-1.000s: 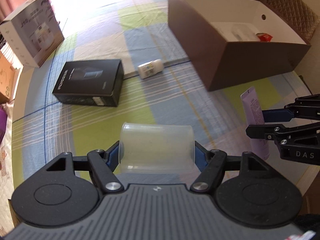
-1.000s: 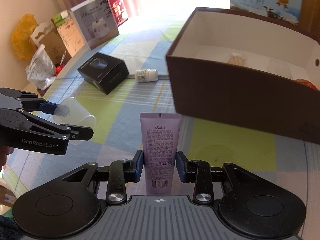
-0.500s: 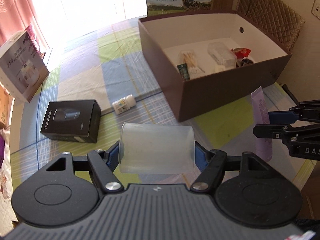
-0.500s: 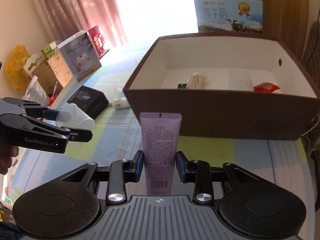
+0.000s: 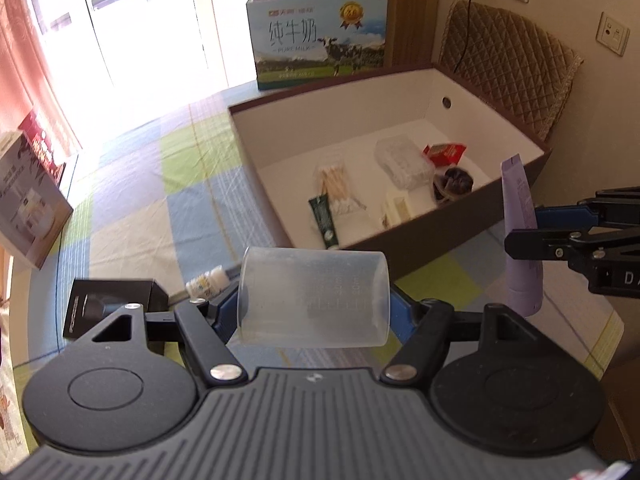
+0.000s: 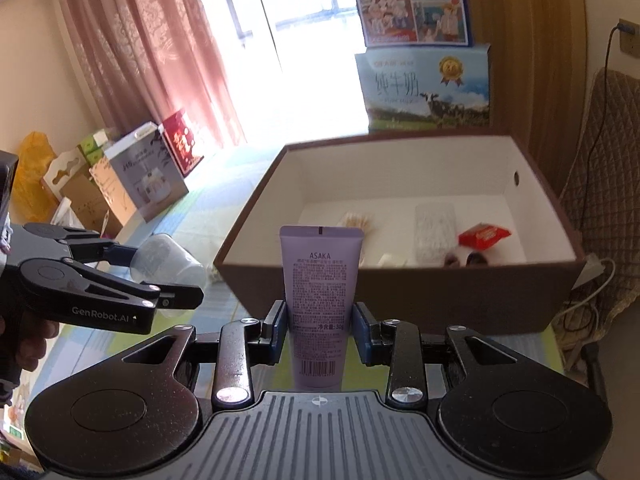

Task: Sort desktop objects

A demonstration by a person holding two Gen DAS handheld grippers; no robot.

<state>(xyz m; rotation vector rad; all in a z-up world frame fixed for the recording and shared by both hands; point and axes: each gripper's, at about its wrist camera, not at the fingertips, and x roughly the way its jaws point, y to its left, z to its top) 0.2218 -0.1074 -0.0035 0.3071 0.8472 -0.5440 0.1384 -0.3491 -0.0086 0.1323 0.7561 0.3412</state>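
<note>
- left gripper clamped on clear cup, held sideways above table
- right gripper clenched on purple tube, upright, near brown box

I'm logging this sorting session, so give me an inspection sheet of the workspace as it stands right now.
Surface: checked tablecloth in blue, green and cream.
Job's things: clear measuring cup and purple tube, both held; brown box holding cotton swabs, a green tube, a clear case and a red packet.
Clutter: black box and small white bottle on the cloth.
Grippers: left tongs shut on the cup; right tongs shut on the tube.
Cables: white cable beside the box; black cord from a wall socket.
Surroundings: milk carton, pink curtain, quilted chair.
</note>
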